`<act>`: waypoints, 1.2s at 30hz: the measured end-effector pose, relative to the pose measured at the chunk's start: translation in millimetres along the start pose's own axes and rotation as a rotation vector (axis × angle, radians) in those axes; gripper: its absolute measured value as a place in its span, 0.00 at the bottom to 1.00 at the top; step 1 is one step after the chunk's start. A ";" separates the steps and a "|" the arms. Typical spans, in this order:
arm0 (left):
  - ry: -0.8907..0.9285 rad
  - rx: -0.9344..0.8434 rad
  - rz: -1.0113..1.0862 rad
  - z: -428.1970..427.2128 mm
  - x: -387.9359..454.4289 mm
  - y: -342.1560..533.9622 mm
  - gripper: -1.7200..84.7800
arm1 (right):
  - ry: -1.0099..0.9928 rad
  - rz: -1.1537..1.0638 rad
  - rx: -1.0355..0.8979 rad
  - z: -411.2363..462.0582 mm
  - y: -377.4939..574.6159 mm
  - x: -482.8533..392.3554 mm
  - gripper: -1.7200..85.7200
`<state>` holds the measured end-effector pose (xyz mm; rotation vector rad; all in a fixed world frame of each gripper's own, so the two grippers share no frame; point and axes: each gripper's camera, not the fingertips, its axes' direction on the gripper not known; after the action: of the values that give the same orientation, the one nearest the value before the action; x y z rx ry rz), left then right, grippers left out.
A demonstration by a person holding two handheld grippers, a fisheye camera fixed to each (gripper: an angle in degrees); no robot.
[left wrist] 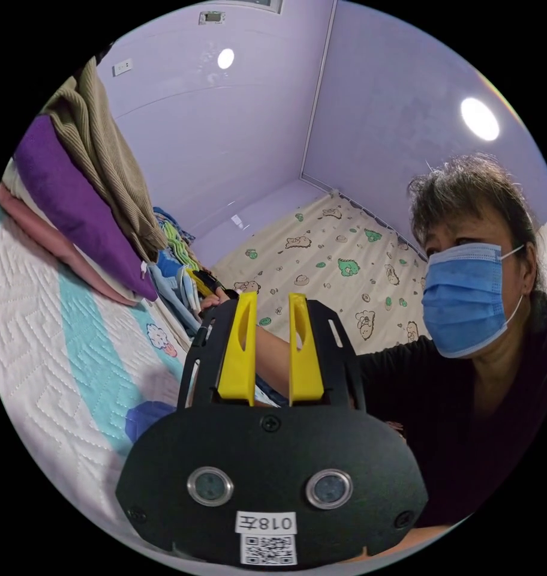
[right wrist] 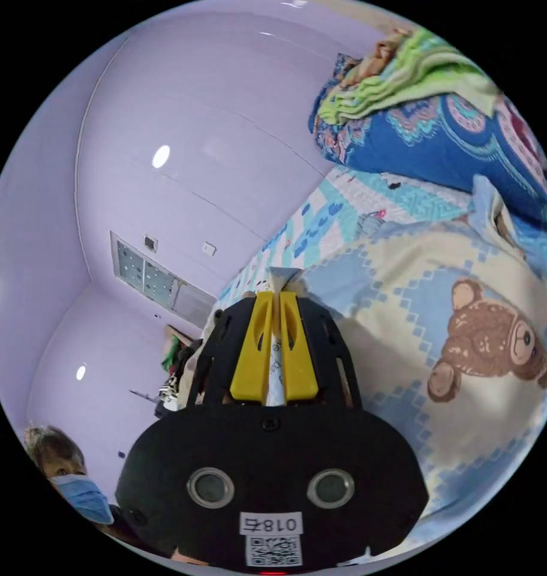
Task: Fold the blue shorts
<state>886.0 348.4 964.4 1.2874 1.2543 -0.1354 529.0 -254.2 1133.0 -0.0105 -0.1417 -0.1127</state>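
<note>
As the two views show it, step in hand: the pick-up before the first fold; one edge is taken, the other is not
clothes pile (left wrist: pixel 93 180): purple, olive ribbed and pink cloth heaped at the far left of the left gripper view, apart from the work
quilt (left wrist: pixel 45 336): white and teal bed cover under the pile, running down beside the gripper
left gripper (left wrist: pixel 272 297): yellow jaws parted with a clear gap and nothing between them; the person's forearm (left wrist: pixel 273 366) passes behind the gap, not inside it
person (left wrist: pixel 465 420): at the right of that view, in a dark top, leaning toward the bed
right gripper (right wrist: pixel 278 295): jaws drawn almost together, pinching a thin fold of pale cloth whose tip pokes out past them
blue shorts (right wrist: pixel 417 288): by my judgement the pale blue and cream checked cloth with a brown bear print, spread on the bed just right of the right gripper and joined to the pinched fold; I cannot be sure it is shorts
patterned bundle (right wrist: pixel 441 138): dark blue and green bedding beyond the cloth, at the upper right
next move: the free left gripper likely needs to come down onto the opposite edge or corner, so the cloth can be lifted flat between both
writing: a white sticker (left wrist: pixel 266 523) with characters and a square code sits on each gripper body; a sewn tag (right wrist: pixel 275 360) between the right jaws shows letters, mostly hidden
</note>
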 end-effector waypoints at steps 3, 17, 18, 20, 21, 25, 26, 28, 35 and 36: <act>0.000 0.010 -0.008 -6.1 -2.7 -9.0 0.12 | 0.064 -0.069 -0.009 14.4 5.1 -27.0 0.03; -0.016 0.025 -0.029 -21.5 -9.0 -67.6 0.11 | 0.263 -0.312 -0.050 78.2 46.8 -122.1 0.04; -0.020 0.020 -0.029 -20.9 -9.0 -70.5 0.11 | 0.366 -0.309 -0.078 92.5 47.2 -124.2 0.05; -0.025 0.005 -0.030 -18.9 -9.7 -83.7 0.11 | 0.433 -0.236 -0.216 120.4 44.4 -111.7 0.07; -0.023 0.005 -0.030 -19.0 -9.7 -87.3 0.11 | 0.365 -0.197 -0.279 129.1 45.3 -105.6 0.09; -0.022 0.017 -0.033 -20.2 -7.7 -112.2 0.12 | 0.365 -0.305 -0.313 117.6 56.3 -140.1 0.16; -0.021 0.015 -0.031 -19.3 -6.2 -119.8 0.12 | 0.374 -0.375 -0.333 107.5 62.4 -159.8 0.17; -0.023 0.013 -0.027 -17.2 -3.3 -131.6 0.12 | 0.333 -0.468 -0.290 72.3 74.8 -189.4 0.16; -0.017 -0.001 -0.020 0.6 9.0 -180.3 0.11 | 0.457 -0.616 -0.295 -49.7 167.1 -211.3 0.13; -0.017 -0.002 -0.020 2.4 10.3 -184.6 0.11 | 0.513 -0.609 -0.353 -48.8 187.3 -201.6 0.13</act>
<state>765.2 284.6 839.7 1.2700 1.2523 -0.1590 358.7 -46.6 1055.7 -0.2896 0.3955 -0.7400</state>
